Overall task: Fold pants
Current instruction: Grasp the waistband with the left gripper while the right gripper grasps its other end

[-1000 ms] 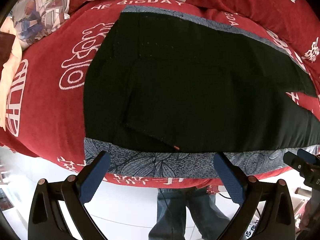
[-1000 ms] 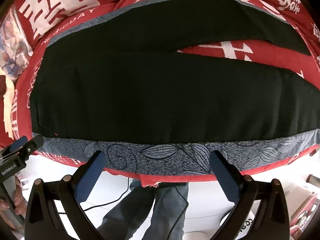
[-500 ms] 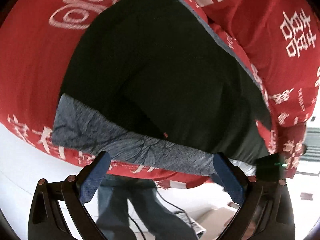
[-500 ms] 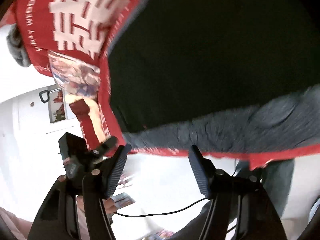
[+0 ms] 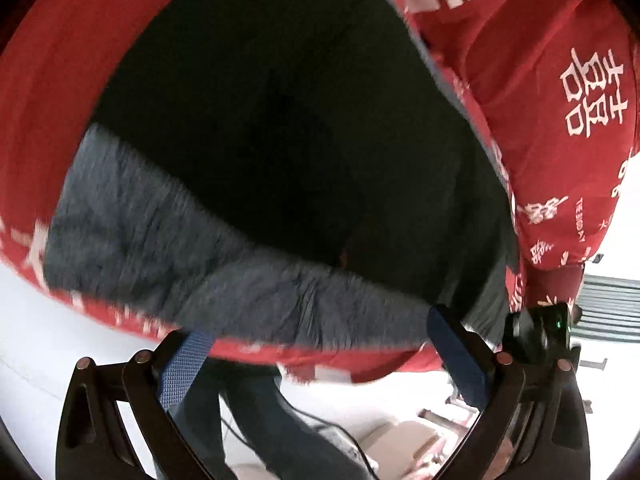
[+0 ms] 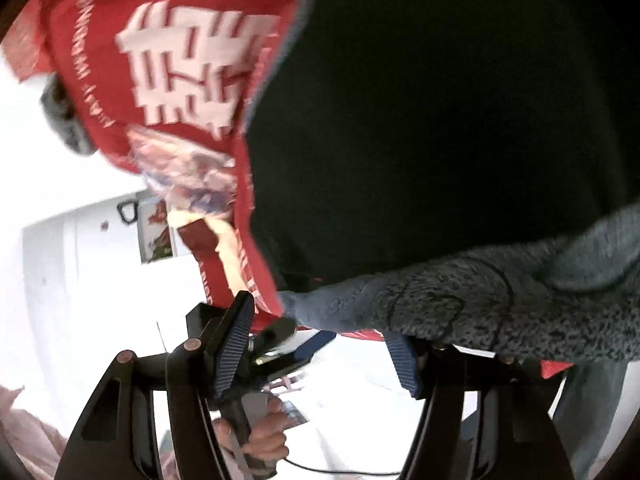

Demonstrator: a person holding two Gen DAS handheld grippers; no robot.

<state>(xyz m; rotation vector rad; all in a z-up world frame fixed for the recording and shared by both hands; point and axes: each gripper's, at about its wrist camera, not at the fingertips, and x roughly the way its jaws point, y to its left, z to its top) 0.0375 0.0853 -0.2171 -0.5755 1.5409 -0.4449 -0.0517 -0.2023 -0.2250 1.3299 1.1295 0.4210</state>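
Observation:
The black pants (image 5: 288, 128) lie spread on a red bed cover and fill most of both views (image 6: 460, 120). A grey leaf-patterned cloth (image 5: 208, 264) runs under their near edge (image 6: 500, 304). My left gripper (image 5: 320, 356) is open and empty just below the grey cloth's edge near the waist end. My right gripper (image 6: 320, 352) is open and empty at the same edge, tilted, its fingertips close under the cloth. The left gripper and the hand holding it show in the right wrist view (image 6: 256, 364). Both views are blurred.
The red bed cover (image 5: 560, 80) with white characters lies under everything, bunched up at the right. A patterned pillow (image 6: 188, 176) sits at the bed's left end. White floor, the person's jeans (image 5: 264, 420) and a cable lie below the bed edge.
Both grippers have swung and tilted toward the pants' waist end and come closer to the bed edge. The right gripper's fingers have narrowed a little. Nothing is gripped.

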